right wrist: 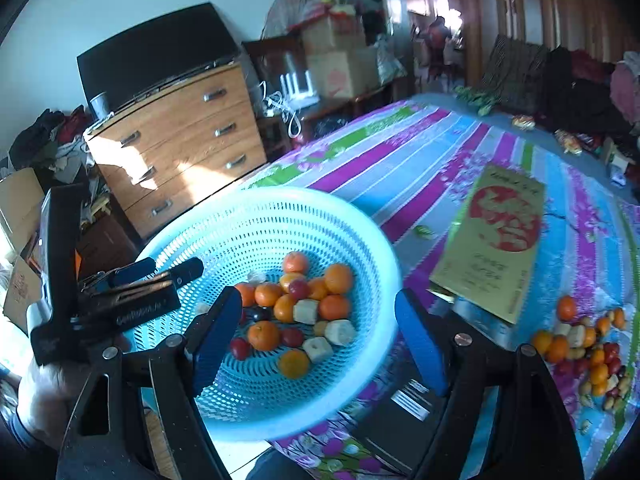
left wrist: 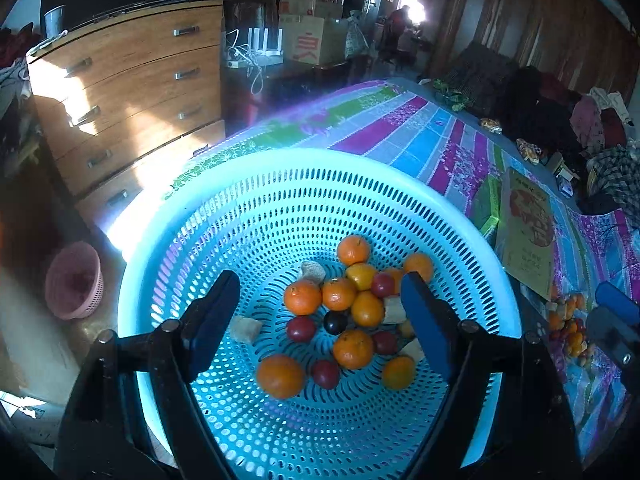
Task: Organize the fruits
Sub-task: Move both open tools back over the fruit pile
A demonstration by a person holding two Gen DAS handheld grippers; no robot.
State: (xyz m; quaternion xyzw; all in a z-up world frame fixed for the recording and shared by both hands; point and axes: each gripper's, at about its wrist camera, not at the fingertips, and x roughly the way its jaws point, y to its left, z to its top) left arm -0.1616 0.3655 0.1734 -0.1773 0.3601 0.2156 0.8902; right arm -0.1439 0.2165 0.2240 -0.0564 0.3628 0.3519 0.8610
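A light blue perforated basket (left wrist: 256, 184) (right wrist: 372, 248) sits at the table's near left corner. It holds several oranges (left wrist: 302, 297) (right wrist: 263, 335), dark red plums (left wrist: 301, 328) and pale banana chunks (right wrist: 317, 349). My left gripper (left wrist: 316, 320) is open and empty, fingers spread above the basket's fruit; it also shows in the right wrist view (right wrist: 160, 272) at the basket's left rim. My right gripper (right wrist: 320, 344) is open and empty over the basket's near right side. A pile of loose fruits (right wrist: 588, 344) (left wrist: 568, 328) lies on the tablecloth to the right.
A gold and red flat box (right wrist: 496, 240) lies on the striped tablecloth (right wrist: 400, 152) right of the basket. A black item (right wrist: 404, 404) lies by the table's near edge. A wooden dresser (left wrist: 132, 96) stands left, with a pink basket (left wrist: 74, 280) on the floor.
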